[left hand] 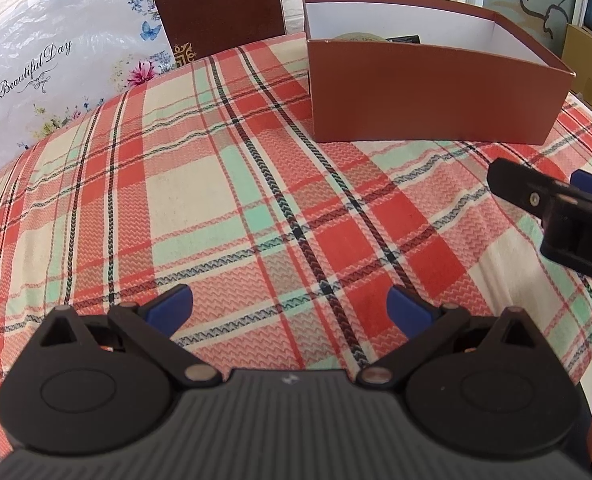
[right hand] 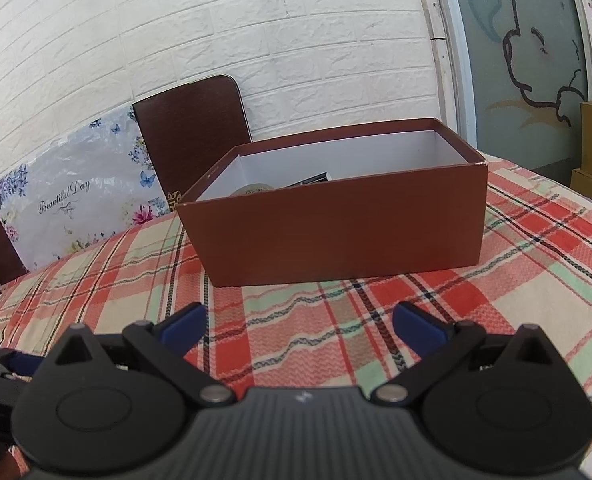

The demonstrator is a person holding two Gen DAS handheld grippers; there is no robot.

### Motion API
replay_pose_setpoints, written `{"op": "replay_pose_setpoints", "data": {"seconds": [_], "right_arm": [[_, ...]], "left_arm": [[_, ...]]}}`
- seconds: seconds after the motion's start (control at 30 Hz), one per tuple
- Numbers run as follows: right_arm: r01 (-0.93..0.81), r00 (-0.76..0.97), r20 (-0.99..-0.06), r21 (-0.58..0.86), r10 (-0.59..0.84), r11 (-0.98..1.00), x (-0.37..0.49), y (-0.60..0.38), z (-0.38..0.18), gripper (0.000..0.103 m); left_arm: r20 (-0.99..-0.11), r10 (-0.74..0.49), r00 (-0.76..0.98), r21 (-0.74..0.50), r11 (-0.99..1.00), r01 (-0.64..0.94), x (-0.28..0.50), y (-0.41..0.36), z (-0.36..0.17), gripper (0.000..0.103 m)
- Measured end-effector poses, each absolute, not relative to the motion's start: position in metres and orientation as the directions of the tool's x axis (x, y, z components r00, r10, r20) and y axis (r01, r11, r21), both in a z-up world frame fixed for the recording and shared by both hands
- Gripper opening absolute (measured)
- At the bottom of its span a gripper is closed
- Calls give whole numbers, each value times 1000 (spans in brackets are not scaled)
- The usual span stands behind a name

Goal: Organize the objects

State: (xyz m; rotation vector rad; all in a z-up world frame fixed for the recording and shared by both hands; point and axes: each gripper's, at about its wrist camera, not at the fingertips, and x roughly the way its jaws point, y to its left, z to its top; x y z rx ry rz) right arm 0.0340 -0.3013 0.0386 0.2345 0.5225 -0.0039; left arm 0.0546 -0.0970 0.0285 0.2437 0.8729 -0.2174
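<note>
Both my left gripper [left hand: 290, 307] and right gripper [right hand: 299, 325] gape wide, holding nothing; pushing forward carelessly, I could shove the brown box [right hand: 336, 220] at centre frame.

Open box [right hand: 336, 236] on tablecloth [right hand: 416, 320], items inside; lid [right hand: 192, 140] behind, leaning on wall [right hand: 256, 40].

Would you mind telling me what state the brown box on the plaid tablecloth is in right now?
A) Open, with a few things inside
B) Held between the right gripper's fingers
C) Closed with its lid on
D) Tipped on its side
A: the brown box stands upright with no lid, and a roundish item and a dark flat item show above its near wall.
</note>
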Motion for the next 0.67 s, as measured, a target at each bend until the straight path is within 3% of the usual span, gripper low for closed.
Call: {"op": "replay_pose_setpoints", "data": {"seconds": [0.67], "right_arm": [[62, 867, -495, 216, 55, 974, 35, -299, 35, 103]], "left_arm": [[-754, -135, 642, 78, 954, 291, 54, -92, 34, 103]]}}
